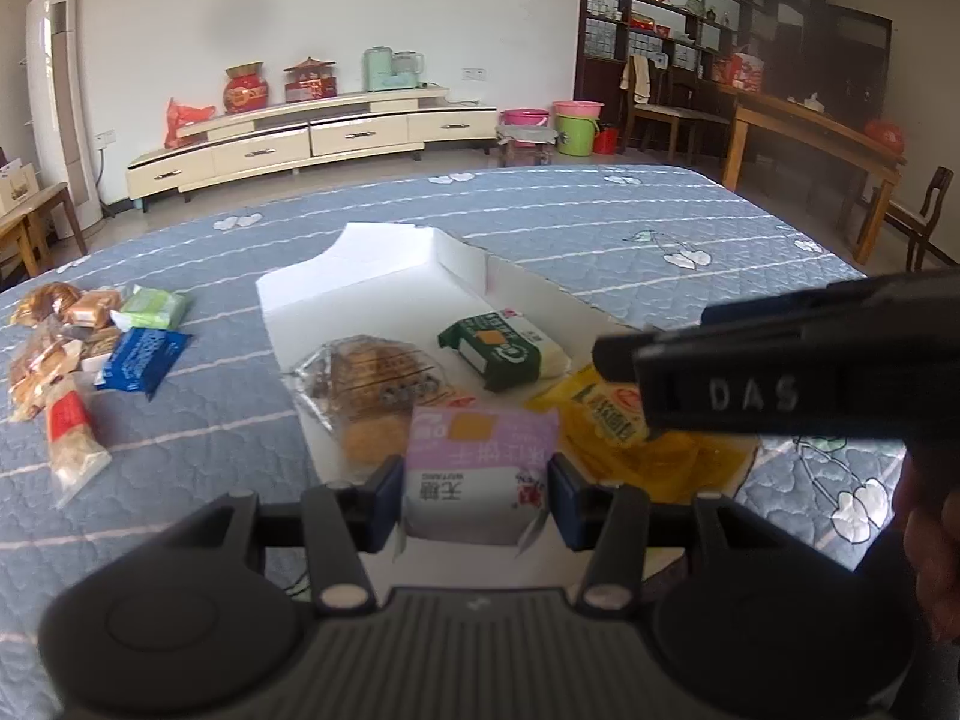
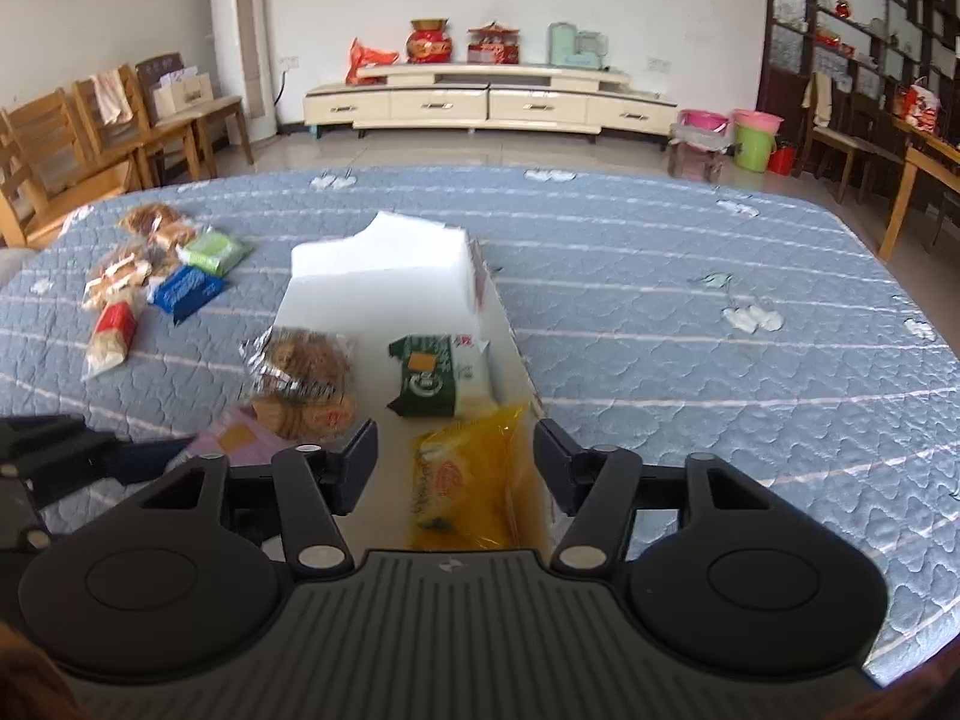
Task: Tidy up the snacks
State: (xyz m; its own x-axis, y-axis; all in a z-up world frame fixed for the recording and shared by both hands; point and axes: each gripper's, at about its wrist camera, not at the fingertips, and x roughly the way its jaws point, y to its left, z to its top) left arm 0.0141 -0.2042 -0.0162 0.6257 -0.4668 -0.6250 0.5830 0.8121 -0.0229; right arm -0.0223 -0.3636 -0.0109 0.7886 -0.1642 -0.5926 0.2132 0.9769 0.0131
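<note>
Both your wrist cameras look forward and down, close over the white box [image 1: 372, 276] [image 2: 384, 276]; each view shares it.

Lighting: soft, even daylight; pale wall [image 1: 312, 6] bright, dark shelving [image 1: 708, 6] at right dim. Shadows: faint. Distortion: strong fisheye bending at edges, black vignette in corners. Focus: both views slightly soft (near gripper parts blurriest); the white box [image 2: 384, 276] overexposed, lacking detail.
</note>
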